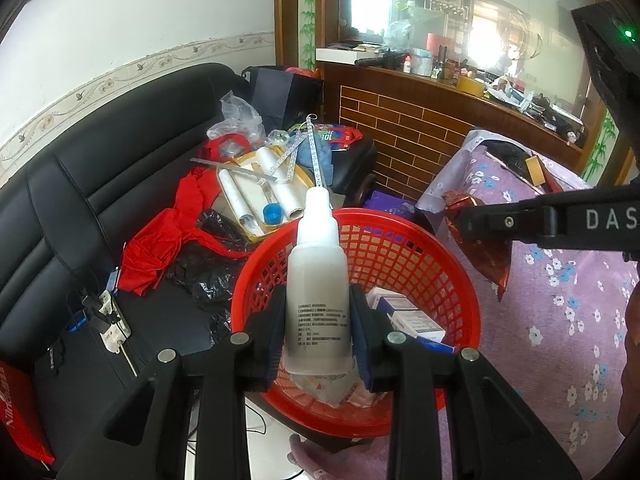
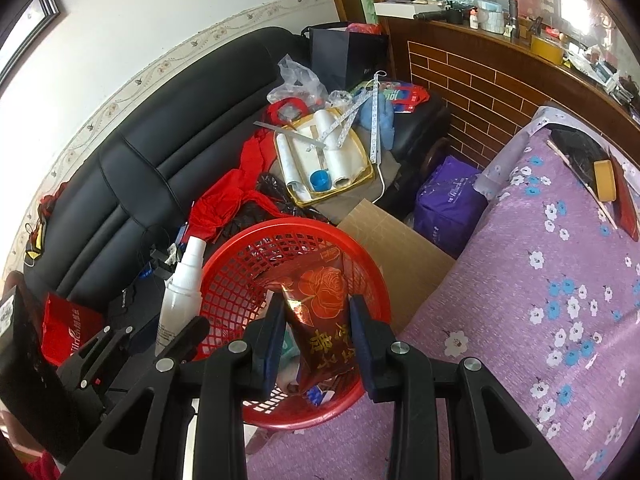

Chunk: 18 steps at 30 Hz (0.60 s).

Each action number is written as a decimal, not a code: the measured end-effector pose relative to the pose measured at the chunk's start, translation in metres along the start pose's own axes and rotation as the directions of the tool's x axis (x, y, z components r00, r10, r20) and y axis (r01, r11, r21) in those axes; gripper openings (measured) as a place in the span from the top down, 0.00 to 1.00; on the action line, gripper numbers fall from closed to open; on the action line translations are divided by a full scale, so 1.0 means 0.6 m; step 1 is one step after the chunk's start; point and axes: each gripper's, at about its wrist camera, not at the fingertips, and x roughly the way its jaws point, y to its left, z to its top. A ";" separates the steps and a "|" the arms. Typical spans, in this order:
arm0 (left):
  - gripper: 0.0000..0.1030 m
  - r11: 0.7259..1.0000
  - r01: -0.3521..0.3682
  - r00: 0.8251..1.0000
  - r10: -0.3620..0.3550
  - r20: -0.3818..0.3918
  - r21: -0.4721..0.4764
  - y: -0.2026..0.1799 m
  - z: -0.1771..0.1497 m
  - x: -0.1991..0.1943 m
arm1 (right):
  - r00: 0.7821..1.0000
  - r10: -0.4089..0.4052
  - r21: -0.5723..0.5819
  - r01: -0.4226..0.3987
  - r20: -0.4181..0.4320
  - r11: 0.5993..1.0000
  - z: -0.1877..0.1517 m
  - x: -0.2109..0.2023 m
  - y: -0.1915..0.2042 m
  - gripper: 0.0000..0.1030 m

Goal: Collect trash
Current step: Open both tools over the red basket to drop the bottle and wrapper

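Over a red plastic mesh basket at the edge of a table in a purple floral cloth, the left tool clamps a translucent white plastic bottle upright, and the right tool pinches a red foil packet printed with a gold rose. Let go off-centre, either could strike the rim and fall to the black leather sofa. The packet bears gold Chinese characters; the bottle's small print is illegible; "DAS" shows on the right tool.

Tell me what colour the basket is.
Red, a mesh plastic basket; the right wrist view shows it best.
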 end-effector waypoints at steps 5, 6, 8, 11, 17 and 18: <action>0.72 1.000 0.000 1.000 0.000 -0.002 0.002 0.001 -0.001 0.005 | 1.000 0.004 0.006 -0.004 -0.009 1.000 0.006 0.012 -0.003 0.65; 0.72 1.000 0.001 1.000 -0.001 -0.004 0.001 0.001 -0.001 0.006 | 1.000 0.006 0.007 -0.006 -0.011 1.000 0.007 0.015 -0.003 0.65; 0.72 1.000 0.005 1.000 -0.005 -0.007 0.001 0.003 -0.001 0.011 | 1.000 0.008 0.012 -0.008 -0.014 1.000 0.009 0.019 -0.004 0.64; 0.72 1.000 0.002 1.000 -0.002 -0.002 0.000 0.002 0.001 0.014 | 1.000 0.020 0.020 -0.020 -0.007 1.000 0.014 0.020 -0.007 0.57; 0.59 1.000 0.008 1.000 -0.008 0.017 -0.001 -0.004 0.010 0.012 | 1.000 0.021 0.026 -0.022 0.020 0.999 0.018 0.001 -0.012 0.50; 0.59 1.000 0.008 1.000 -0.008 0.019 0.000 -0.005 0.012 0.011 | 1.000 0.017 0.028 -0.017 0.024 0.999 0.019 -0.002 -0.014 0.50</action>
